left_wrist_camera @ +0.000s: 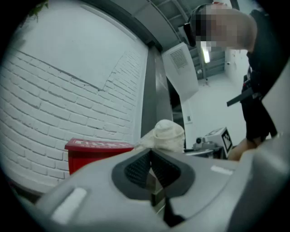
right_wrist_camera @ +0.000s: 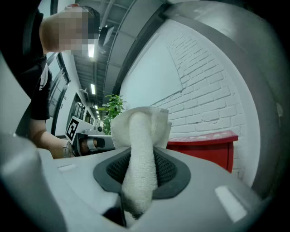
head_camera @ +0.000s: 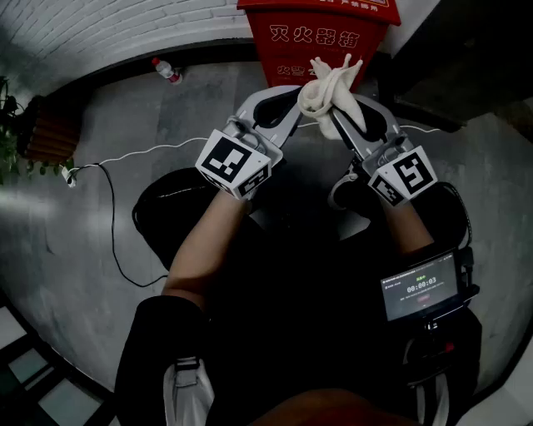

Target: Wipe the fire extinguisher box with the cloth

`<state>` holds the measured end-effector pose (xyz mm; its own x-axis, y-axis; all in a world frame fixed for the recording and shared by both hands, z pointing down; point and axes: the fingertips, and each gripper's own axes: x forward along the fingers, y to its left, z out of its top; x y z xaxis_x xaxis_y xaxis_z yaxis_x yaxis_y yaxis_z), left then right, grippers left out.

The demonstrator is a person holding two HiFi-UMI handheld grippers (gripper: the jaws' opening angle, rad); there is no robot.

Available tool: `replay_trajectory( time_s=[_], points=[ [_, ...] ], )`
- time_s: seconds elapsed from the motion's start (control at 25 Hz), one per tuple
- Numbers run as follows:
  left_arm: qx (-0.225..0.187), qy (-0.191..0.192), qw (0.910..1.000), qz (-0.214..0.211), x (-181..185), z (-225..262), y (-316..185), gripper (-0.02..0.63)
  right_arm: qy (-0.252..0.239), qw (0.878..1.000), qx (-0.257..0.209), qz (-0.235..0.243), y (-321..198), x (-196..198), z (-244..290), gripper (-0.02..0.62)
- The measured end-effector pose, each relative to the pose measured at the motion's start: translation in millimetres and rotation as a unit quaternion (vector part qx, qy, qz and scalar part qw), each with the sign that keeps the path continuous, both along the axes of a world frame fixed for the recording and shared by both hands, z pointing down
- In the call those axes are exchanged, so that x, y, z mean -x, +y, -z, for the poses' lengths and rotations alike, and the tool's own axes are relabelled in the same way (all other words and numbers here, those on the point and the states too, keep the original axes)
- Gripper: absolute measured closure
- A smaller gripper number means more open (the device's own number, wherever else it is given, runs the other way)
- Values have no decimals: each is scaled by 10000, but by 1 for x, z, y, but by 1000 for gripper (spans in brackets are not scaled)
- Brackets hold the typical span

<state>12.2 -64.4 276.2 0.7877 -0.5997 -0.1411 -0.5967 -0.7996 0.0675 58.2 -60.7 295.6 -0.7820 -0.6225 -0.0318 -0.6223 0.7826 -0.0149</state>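
The red fire extinguisher box [head_camera: 321, 37] stands against the wall straight ahead, with white characters on its front. My right gripper [head_camera: 333, 115] is shut on a bunched cream cloth [head_camera: 330, 85], held up in front of the box. In the right gripper view the cloth [right_wrist_camera: 140, 154] fills the jaws and the box [right_wrist_camera: 204, 147] lies to the right. My left gripper [head_camera: 293, 98] sits just left of the cloth, shut with nothing between its pads [left_wrist_camera: 136, 168]. From the left gripper view the cloth [left_wrist_camera: 167, 134] and the box [left_wrist_camera: 97, 152] show beyond the jaws.
A white brick wall [head_camera: 100, 25] backs the box. On the grey floor lie a water bottle [head_camera: 166, 70] and a white cable [head_camera: 133, 154]. A potted plant in a wooden planter [head_camera: 46, 133] stands far left. A timer screen [head_camera: 420, 287] hangs at my right hip.
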Motion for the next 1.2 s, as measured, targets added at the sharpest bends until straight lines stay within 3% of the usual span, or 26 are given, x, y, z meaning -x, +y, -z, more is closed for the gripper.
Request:
replay_trajectory(
  time_s=[0.12, 0.32, 0.6, 0.76, 0.96, 1.2],
  points=[
    [142, 31, 9998, 162, 0, 11, -19, 606, 21, 9999, -105, -107, -18, -4, 8, 485],
    [341, 219, 9983, 428, 3, 22, -59, 604, -453, 9982, 231, -312, -57, -10, 22, 485],
    [186, 29, 9988, 452, 9, 23, -113, 606, -482, 9962, 354, -631, -110, -19, 30, 485],
    [-132, -11, 9994, 309, 12, 25, -138, 605, -436, 9962, 310, -680, -137, -9, 34, 485],
    [-372, -27, 9987, 341, 26, 49, -166, 606, -143, 9972, -110, -729, -167, 10, 52, 485],
    [-275, -196, 9982, 489, 51, 55, -197, 606, 443, 9966, -334, -615, -195, 36, 67, 486]
  ],
)
